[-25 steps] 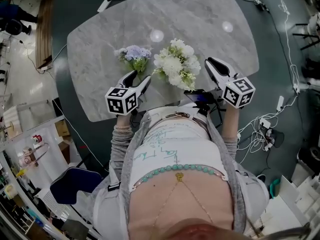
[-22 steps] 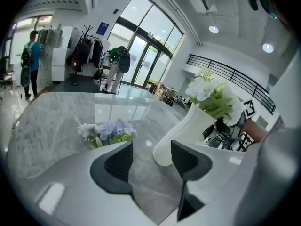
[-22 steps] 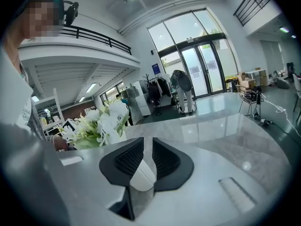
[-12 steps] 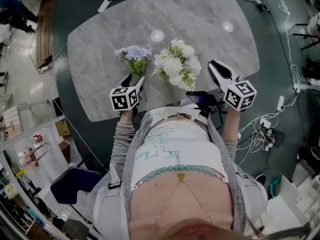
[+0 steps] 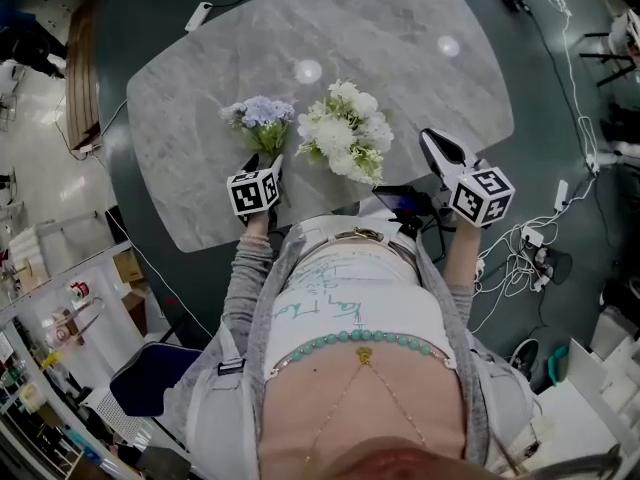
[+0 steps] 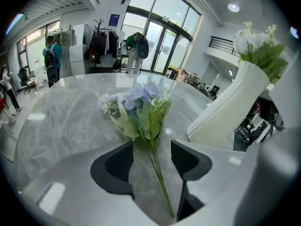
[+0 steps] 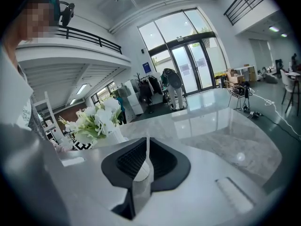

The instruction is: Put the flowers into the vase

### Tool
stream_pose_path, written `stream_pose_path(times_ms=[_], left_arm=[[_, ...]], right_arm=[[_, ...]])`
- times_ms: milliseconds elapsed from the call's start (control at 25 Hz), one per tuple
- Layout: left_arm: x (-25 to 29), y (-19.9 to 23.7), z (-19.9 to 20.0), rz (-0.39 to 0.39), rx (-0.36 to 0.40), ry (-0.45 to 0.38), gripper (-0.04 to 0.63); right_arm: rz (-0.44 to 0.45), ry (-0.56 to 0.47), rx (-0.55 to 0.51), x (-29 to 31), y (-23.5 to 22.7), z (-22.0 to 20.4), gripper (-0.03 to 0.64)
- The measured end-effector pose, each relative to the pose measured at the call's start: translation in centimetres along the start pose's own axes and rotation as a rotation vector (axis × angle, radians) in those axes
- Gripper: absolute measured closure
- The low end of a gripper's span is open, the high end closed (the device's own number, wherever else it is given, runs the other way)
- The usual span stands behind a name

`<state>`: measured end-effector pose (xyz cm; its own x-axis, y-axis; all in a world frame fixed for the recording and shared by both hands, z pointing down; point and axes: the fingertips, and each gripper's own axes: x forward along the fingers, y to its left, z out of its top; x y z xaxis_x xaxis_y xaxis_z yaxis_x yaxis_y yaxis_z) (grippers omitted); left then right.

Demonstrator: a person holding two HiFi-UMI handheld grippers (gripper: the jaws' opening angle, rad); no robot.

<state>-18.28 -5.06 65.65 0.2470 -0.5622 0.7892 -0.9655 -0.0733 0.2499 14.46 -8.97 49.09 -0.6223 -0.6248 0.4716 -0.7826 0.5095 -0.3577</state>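
Left gripper [image 6: 151, 147]: fingers released, stem of the flowers [image 6: 141, 102] between them (flat on the desk [image 6: 61, 126]), vase [image 6: 225, 112] just right. Right gripper [image 7: 146, 157]: fingers just clenched, empty.

No wording could be read anywhere. The green script on the person's white shirt [image 5: 318, 308] was too loose to make out. The blue sign [image 6: 115, 20] beside the glass doors was too small. The left marker cube [image 5: 253, 191] and right marker cube [image 5: 483, 196] bore only black-and-white square patterns.
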Motion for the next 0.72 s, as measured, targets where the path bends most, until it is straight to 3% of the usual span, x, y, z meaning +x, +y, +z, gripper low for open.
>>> stream_pose_path(times_ms=[400,720], left_arm=[[3.1,0.6,-0.4,0.030,-0.012,0.122,0.341],[4.9,0.5,-0.5,0.055,-0.006,0.173,0.341]], right_arm=[[-0.035,0.021,0.027,-1.2,-1.1,-1.0,0.572],[-0.059,0.029,0.058,-1.8,-2.4,-1.7,0.571]])
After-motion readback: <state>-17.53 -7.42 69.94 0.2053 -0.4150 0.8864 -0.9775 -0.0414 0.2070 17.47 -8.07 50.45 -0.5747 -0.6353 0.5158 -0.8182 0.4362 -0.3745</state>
